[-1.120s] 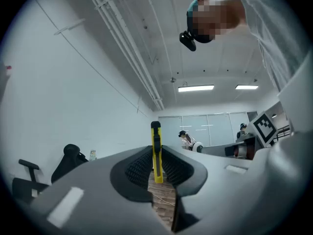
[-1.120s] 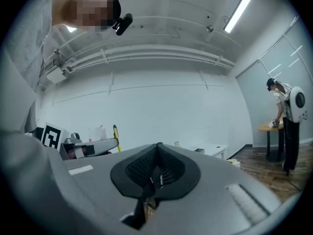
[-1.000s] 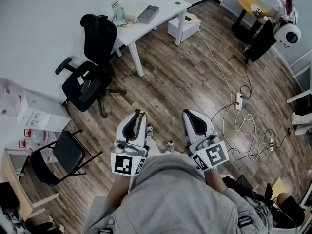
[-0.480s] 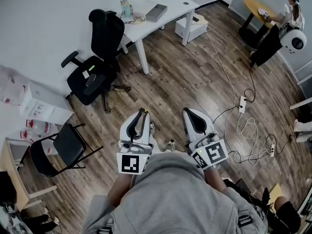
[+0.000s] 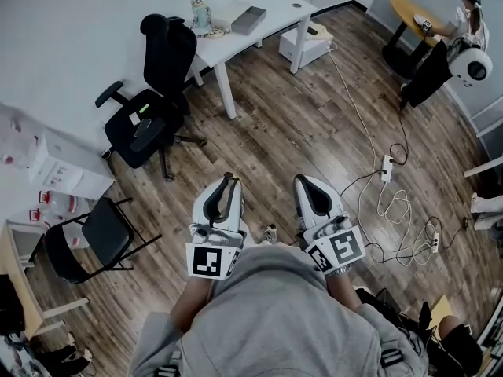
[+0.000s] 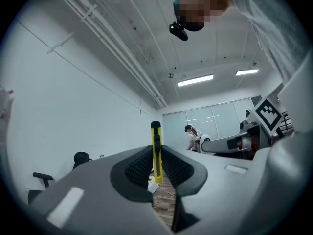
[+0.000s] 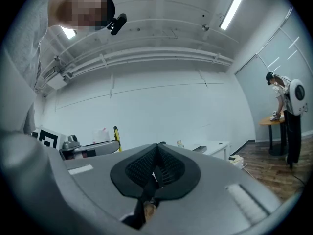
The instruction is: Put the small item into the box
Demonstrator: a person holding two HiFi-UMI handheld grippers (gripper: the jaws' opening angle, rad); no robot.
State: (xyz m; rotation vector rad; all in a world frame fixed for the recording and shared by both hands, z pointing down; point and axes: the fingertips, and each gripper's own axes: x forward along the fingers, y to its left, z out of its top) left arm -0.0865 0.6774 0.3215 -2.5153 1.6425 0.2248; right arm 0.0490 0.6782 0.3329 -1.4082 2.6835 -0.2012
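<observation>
**A:** The left claw (image 5: 228, 181) is clamping a yellow knife (image 6: 156, 148) upright between its pads, with the black-capped end sticking up past the tips.

**B:** And the right claw (image 7: 157, 151)?

**A:** Its pads are pressing together on nothing. It is riding just beside the left one, and the person is holding both close to the chest, well above the floor (image 5: 299, 124).

**B:** Why is the person holding them like that?

**A:** The person is probably carrying the knife across the room. Gripping it around the middle is likely stopping it from tipping.

**B:** Is a box showing anywhere?

**A:** A grey box (image 5: 249, 20) is lying on the white table (image 5: 275, 5), well apart from both claws. Whether that is the target is unclear, so the knife is probably only being carried for now.
</observation>
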